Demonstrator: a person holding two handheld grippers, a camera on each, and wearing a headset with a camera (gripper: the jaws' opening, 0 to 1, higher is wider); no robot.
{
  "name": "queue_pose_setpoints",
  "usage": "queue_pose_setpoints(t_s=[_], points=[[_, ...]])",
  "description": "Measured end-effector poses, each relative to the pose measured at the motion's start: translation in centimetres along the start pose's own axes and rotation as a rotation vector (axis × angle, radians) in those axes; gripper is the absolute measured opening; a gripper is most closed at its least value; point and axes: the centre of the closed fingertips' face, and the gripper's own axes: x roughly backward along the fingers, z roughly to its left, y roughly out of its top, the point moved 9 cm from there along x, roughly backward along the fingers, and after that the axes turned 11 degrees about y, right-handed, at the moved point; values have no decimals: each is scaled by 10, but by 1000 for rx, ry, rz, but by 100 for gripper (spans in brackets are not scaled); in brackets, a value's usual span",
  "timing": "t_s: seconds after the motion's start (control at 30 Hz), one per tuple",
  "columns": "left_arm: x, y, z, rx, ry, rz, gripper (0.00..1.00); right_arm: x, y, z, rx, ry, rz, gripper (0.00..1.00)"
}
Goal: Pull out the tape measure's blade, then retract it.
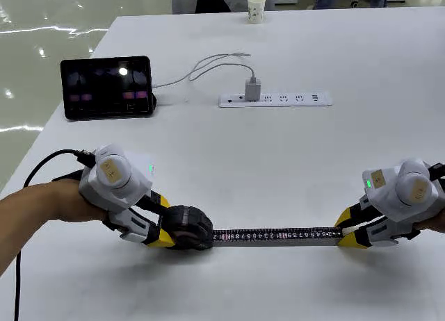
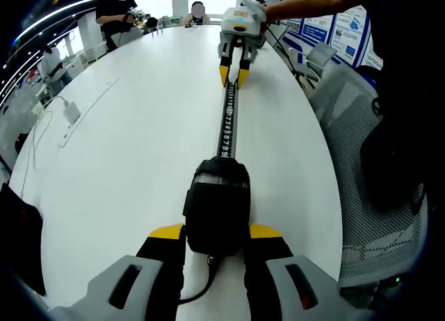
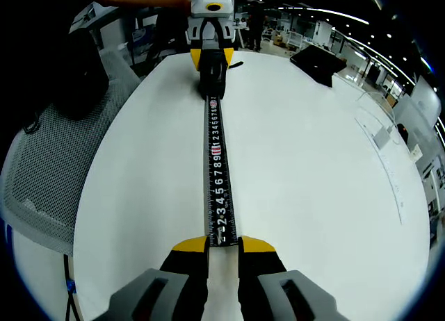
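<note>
Nearest us, the left gripper [image 1: 165, 222] is clamped across the black tape measure case [image 1: 189, 228], which rests on the white table [image 1: 278, 161]. A forearm [image 1: 35, 206] reaches in level from the left edge. We see the blade [image 1: 278, 235] lying flat along the tabletop, extended to the right gripper [image 1: 349, 231], whose yellow-tipped jaws pinch its end. The two grippers point towards each other. Farther back stand one paper cup [image 1: 256, 8], its contents hidden from us, one dark tablet [image 1: 106, 87], and one power strip [image 1: 274, 99] carrying one white charger [image 1: 252, 89].
</note>
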Motion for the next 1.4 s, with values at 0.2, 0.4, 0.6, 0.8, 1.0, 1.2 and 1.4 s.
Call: queue_pose_setpoints(t_s=[0.2, 0.4, 0.6, 0.8, 1.0, 1.2, 1.4], points=[[0, -2, 6, 2, 14, 10, 31, 1, 0, 0, -7, -4, -3, 15], [7, -2, 6, 42, 44, 6, 35, 7, -1, 2, -11, -21, -13, 20], [15, -3, 6, 107, 80, -12, 43, 13, 0, 8, -23, -37, -21, 27], [22, -5, 2, 150, 112, -43, 53, 20, -3, 13, -37, -62, -29, 34], [29, -10, -6, 187, 134, -51, 59, 24, -1, 21, -47, -84, -39, 40], [34, -13, -14, 234, 160, -62, 65, 27, 0, 30, -82, -113, -67, 49], [38, -15, -23, 278, 191, -79, 70, 29, -2, 40, -115, -141, -87, 52]])
